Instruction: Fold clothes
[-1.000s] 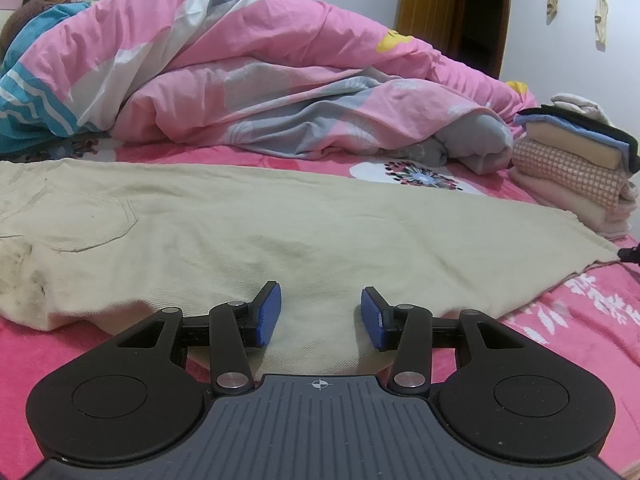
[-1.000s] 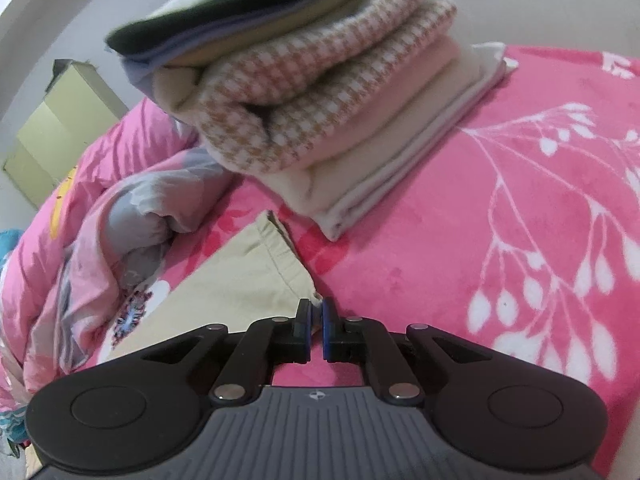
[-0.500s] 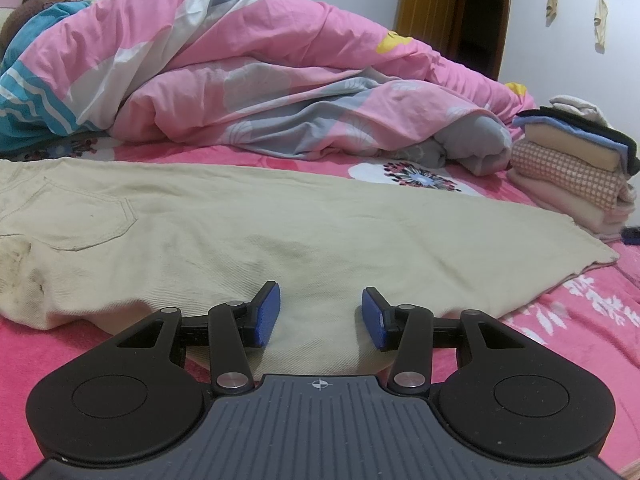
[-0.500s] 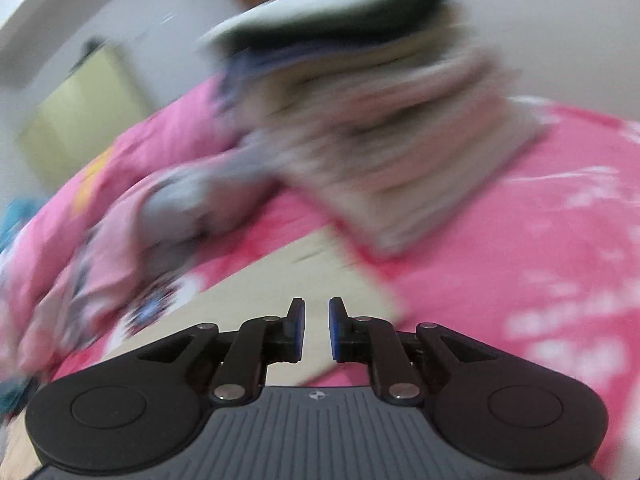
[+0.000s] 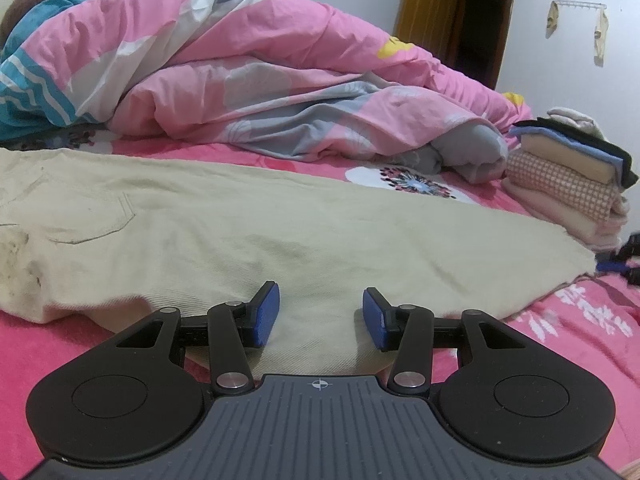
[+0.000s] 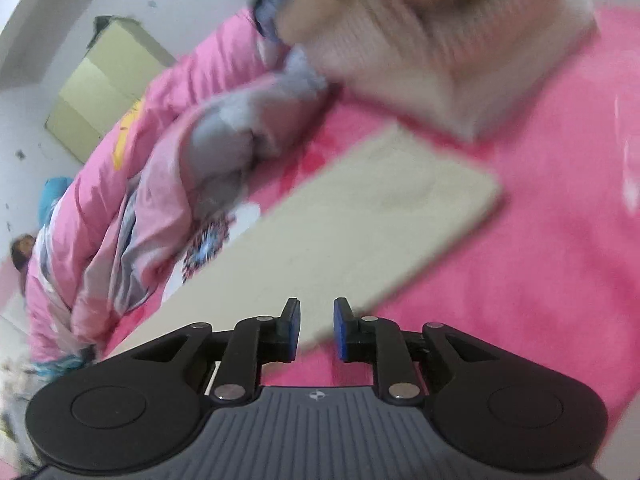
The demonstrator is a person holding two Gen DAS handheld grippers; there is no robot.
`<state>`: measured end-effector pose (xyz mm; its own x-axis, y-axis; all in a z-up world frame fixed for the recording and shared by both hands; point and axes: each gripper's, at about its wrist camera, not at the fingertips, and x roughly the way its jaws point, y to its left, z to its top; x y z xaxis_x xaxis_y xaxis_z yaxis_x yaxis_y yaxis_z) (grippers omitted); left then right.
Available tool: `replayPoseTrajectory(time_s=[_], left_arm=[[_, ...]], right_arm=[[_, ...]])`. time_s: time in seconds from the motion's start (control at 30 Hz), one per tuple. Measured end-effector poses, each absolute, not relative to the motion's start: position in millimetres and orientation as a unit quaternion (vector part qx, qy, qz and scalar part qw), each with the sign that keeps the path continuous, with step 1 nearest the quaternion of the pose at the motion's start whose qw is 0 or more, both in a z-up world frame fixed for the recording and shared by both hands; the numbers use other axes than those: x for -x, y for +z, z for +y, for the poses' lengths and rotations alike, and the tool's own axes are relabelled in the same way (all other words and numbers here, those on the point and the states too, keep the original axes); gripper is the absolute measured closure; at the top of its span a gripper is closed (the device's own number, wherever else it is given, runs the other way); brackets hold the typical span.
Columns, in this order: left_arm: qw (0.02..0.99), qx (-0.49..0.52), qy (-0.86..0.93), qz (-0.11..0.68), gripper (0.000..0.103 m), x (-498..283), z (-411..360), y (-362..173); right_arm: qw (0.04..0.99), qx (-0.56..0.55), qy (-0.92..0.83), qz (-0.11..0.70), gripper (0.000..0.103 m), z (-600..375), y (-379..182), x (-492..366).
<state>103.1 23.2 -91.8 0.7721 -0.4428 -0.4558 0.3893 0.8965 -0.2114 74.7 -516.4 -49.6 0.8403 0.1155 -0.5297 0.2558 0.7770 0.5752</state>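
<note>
Long beige cotton trousers [image 5: 248, 224] are spread flat across the pink floral bedspread [image 5: 580, 320] — the left gripper [image 5: 319, 316] is held spread above their near edge, nothing pinched, while the right gripper [image 6: 317, 328] — jaws just opening, empty — is poised at their hem end.

Trousers [image 5: 280, 220]: before you, flat on the bed [image 5: 60, 344].
Quilt [image 5: 248, 80]: behind the trousers.
Folded stack [image 5: 568, 184]: right of the trousers, seemingly apart.

Trousers: one beige pair [image 5: 256, 232] is laid flat on the bed [image 5: 580, 320].
Folded clothes: one stack [image 5: 568, 176] is seen.
Quilts: one [image 5: 248, 80] is counted.
Grippers: two are counted, left gripper [image 5: 319, 316], right gripper [image 6: 316, 328].
Doors: one [image 5: 432, 16].
</note>
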Motion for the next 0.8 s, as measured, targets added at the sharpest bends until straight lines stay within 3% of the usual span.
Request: replayPoseTrajectory(time_s=[0.13, 0.33, 0.57, 0.63, 0.73, 0.8], left_arm=[[0.940, 0.052, -0.221, 0.254, 0.056, -102.6, 22.8, -92.0], [0.940, 0.051, -0.222, 0.253, 0.056, -102.5, 22.7, -93.1], [0.941, 0.050, -0.223, 0.251, 0.055, -101.9, 22.6, -93.6], [0.941, 0.051, -0.224, 0.251, 0.055, -101.6, 22.8, -93.5], [0.940, 0.051, -0.224, 0.251, 0.055, -101.5, 22.4, -93.3], [0.940, 0.052, -0.224, 0.251, 0.054, -101.5, 22.3, -93.1]], right_arm=[[0.923, -0.271, -0.063, 0.268, 0.084, -526.0, -29.5, -118.7], [0.906, -0.207, -0.117, 0.350, 0.085, -549.4, -58.3, -213.9], [0.912, -0.150, -0.179, 0.338, 0.085, -549.5, -69.1, -244.5], [0.915, -0.141, -0.189, 0.327, 0.083, -542.0, -63.7, -235.3], [0.923, -0.158, -0.159, 0.314, 0.068, -529.3, -52.5, -208.2], [0.924, -0.173, -0.131, 0.315, 0.064, -517.0, -46.2, -183.2]])
